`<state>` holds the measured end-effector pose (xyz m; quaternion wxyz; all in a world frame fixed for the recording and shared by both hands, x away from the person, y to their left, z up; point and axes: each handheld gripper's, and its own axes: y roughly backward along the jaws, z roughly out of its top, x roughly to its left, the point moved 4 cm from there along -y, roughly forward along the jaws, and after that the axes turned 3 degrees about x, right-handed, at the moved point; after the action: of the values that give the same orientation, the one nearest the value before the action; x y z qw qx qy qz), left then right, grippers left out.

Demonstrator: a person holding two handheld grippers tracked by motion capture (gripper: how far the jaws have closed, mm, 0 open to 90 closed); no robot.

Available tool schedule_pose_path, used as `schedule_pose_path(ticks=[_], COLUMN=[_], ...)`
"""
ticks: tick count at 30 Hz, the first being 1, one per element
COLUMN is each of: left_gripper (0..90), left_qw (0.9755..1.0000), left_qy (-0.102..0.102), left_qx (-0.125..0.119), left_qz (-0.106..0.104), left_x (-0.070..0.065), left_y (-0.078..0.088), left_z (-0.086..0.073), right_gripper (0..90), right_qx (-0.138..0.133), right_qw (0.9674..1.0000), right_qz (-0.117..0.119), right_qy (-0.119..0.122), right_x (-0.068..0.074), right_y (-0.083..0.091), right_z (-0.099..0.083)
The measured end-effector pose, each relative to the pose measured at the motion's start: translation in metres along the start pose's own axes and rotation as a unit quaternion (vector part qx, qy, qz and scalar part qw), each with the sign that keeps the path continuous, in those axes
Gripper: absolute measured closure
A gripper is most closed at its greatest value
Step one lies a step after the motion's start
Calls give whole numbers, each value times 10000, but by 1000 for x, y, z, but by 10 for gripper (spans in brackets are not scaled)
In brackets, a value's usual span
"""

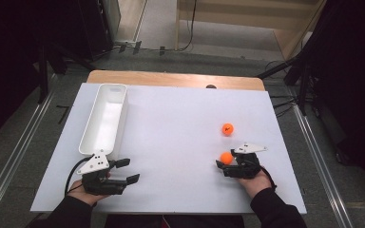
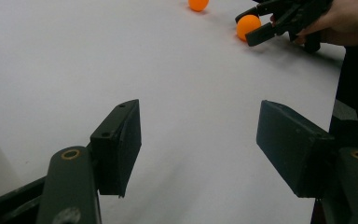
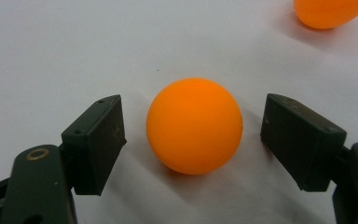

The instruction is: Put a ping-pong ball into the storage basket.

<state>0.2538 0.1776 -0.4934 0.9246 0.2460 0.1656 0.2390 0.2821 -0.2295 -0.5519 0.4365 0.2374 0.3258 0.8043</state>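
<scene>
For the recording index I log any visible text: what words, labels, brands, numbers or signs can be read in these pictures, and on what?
No text is readable.
Farther small orange ball: one small dark mark, too small to read.
Nearer small orange ball, lying between the right gripper's open jaws: plain.
Long white plastic bin, white table sheet, left gripper: no lettering.

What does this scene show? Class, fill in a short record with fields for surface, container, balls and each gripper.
surface: white table top
container: long white bin, far left
near ball: orange, between the right gripper's jaws, gaps on both sides
far ball: orange, lying apart on the sheet
right gripper: open around the near ball
left gripper: open, nothing between its jaws
</scene>
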Motion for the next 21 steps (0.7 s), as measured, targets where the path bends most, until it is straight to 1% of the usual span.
schedule_pose_path(ticks=[1,8,10,12,13,17,18,19,21], left_gripper=[314,314,314,314,314,314,314,314,314], left_qw=[10000,10000,10000,10000,10000,10000,10000,10000,10000], left_qy=[6,7,3,-4,-5,3,5,5,1], left_qx=[1,-2,-4,0,3,-4,-11,-11,-8], left_qz=[3,15,12,8,7,12,8,8,8], left_x=[0,0,0,0,0,0,0,0,-1], left_y=[0,1,0,0,0,0,0,0,0], left_z=[0,0,0,0,0,0,0,0,0], right_gripper=[208,240,270,308,310,331,359,359,406], right_qx=[0,40,27,-5,-10,-8,-30,-30,-43], right_qw=[10000,9996,9996,9995,9994,9994,9994,9994,9994], right_qz=[0,-249,-250,-321,-349,-344,-345,-345,-326], right_qy=[0,154,123,70,66,76,95,95,127], right_x=[0,3,2,1,1,2,2,2,2], right_y=[0,-1,-1,0,0,0,1,1,1], right_z=[0,0,-1,-1,-1,-1,-1,-1,-1])
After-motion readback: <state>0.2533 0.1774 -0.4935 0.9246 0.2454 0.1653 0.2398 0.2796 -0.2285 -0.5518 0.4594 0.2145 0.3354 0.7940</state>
